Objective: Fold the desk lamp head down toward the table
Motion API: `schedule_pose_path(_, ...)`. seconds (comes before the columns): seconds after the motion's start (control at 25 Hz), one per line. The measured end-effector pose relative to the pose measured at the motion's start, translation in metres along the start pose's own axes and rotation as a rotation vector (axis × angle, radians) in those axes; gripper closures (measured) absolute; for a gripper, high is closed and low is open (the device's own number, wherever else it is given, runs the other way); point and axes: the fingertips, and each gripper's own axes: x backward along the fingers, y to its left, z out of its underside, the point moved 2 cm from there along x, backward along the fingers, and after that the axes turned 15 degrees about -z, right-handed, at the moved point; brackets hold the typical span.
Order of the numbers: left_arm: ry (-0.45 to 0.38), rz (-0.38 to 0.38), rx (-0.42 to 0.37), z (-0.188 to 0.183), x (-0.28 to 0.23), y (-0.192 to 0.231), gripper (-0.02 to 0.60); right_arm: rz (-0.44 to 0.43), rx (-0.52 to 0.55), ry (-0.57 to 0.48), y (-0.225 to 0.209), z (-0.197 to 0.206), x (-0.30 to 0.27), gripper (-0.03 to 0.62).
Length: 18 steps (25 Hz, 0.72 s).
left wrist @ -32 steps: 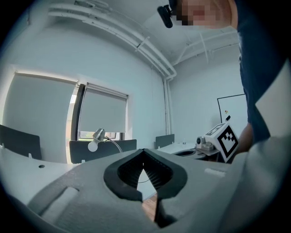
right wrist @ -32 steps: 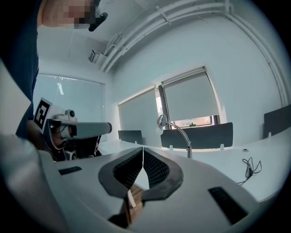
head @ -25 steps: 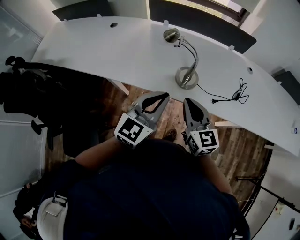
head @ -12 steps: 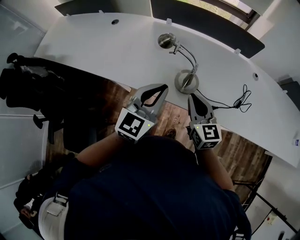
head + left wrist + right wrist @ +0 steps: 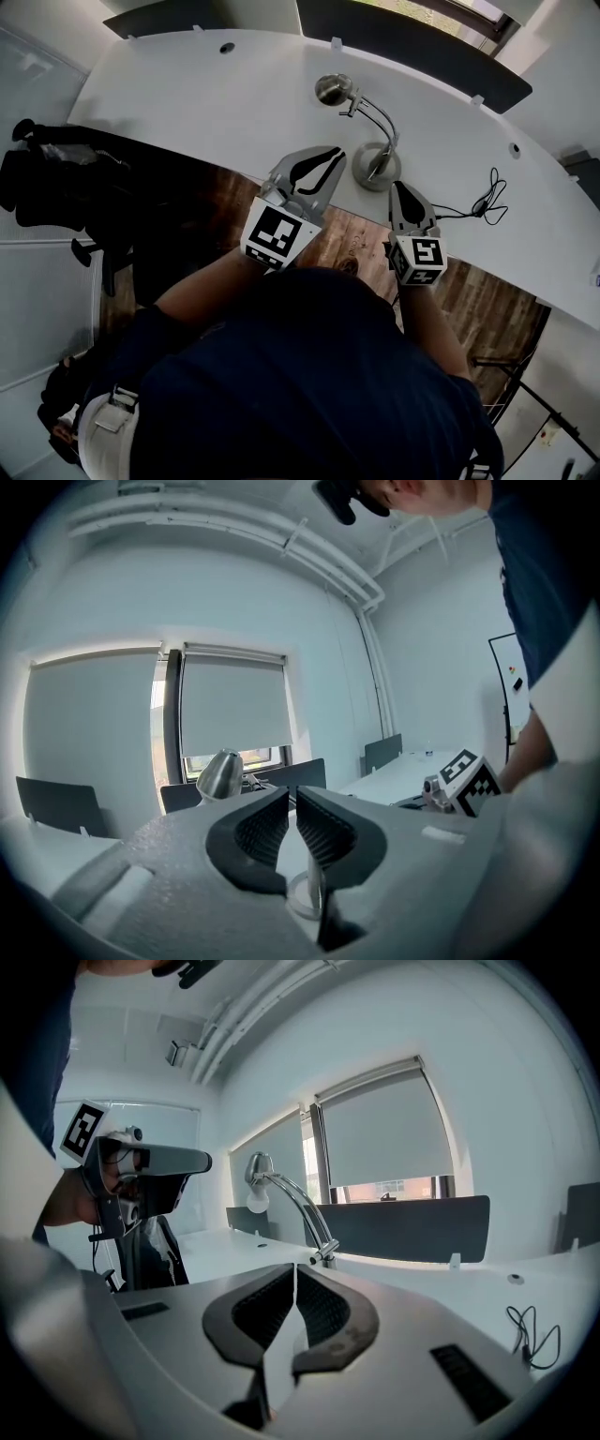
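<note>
A chrome desk lamp stands upright on the white desk (image 5: 187, 94): round base (image 5: 375, 167), curved neck (image 5: 386, 120), head (image 5: 330, 89) raised at the upper left. My left gripper (image 5: 337, 152) is shut and empty, its tips over the desk edge just left of the base. My right gripper (image 5: 401, 186) is shut and empty, just short of the base on its right. In the left gripper view the lamp head (image 5: 220, 772) shows beyond the closed left gripper (image 5: 292, 794). In the right gripper view the neck (image 5: 300, 1206) rises ahead of the right gripper (image 5: 295, 1267).
The lamp's black cable and plug (image 5: 478, 199) lie on the desk to the right. A black chair (image 5: 56, 178) stands at the left by the desk edge. Dark partition panels (image 5: 403, 42) line the desk's far side. Wooden floor (image 5: 352, 239) shows below me.
Both grippers have moved forward toward the lamp; the left one now reaches over the desk edge beside the base. Both stayed shut. The lamp has not moved.
</note>
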Motion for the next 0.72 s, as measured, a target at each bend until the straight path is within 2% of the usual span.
schedule_pose_path(0.2,0.014,-0.013,-0.025,0.007,-0.010,0.003,0.525,-0.008,0.002,0.033,-0.006,0.006,-0.013,0.573)
schedule_pose_path(0.32,0.020,-0.021,-0.056,0.009,-0.013,0.004,0.509,-0.005,-0.001,0.051,-0.012,0.011,-0.019,0.521)
schedule_pose_path(0.48,0.021,-0.043,-0.083,0.008,-0.018,0.006,0.495,0.003,0.002,0.070,-0.022,0.019,-0.024,0.497)
schedule_pose_path(0.72,0.015,-0.090,-0.170,0.005,-0.029,0.012,0.474,0.009,0.012,0.092,-0.036,0.026,-0.037,0.468)
